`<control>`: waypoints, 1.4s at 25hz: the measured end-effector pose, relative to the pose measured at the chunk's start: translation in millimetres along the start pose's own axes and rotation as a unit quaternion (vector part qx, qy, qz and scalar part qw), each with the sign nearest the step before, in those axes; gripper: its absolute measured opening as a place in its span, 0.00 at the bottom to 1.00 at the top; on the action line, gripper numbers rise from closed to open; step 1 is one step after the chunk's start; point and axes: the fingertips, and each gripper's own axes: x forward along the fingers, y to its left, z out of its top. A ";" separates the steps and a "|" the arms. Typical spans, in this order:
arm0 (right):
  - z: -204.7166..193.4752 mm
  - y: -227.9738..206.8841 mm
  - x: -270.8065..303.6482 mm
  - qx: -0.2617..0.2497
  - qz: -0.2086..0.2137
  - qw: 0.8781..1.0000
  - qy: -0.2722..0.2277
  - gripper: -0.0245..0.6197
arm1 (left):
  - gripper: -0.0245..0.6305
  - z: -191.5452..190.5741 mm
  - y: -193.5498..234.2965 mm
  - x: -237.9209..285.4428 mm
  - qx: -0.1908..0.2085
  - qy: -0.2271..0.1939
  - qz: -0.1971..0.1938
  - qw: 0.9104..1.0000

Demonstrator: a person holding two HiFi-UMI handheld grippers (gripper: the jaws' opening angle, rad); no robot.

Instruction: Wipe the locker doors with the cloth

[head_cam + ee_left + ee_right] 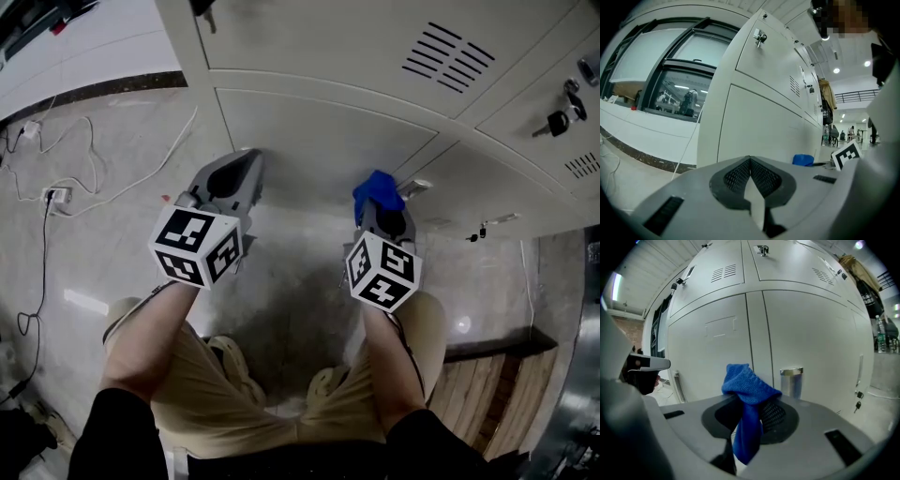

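Right gripper [380, 210], cloth [377, 190] in jaws, toward locker doors [319, 131]

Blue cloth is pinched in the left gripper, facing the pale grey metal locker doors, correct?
No. The blue knitted cloth is pinched in the right gripper, facing the pale grey metal locker doors; the right gripper view shows it. The left gripper holds nothing.

L gripper [248, 165] fingers together, empty; R gripper [382, 212] fingers tight on cloth [749, 385]; both arms fwd.
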 end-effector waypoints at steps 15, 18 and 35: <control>-35.4 144.4 19.8 -0.077 0.143 0.987 0.014 0.18 | 0.05 -13.2 33.3 -20.8 0.025 0.012 -0.006 1.000; -48.6 168.4 23.1 -0.082 0.163 0.983 0.022 0.18 | 0.05 -20.9 37.7 -19.7 0.044 0.021 -0.018 0.999; -79.8 178.9 49.3 -0.094 0.134 0.985 0.056 0.18 | 0.05 -24.2 41.6 -7.3 0.013 0.017 -0.056 0.998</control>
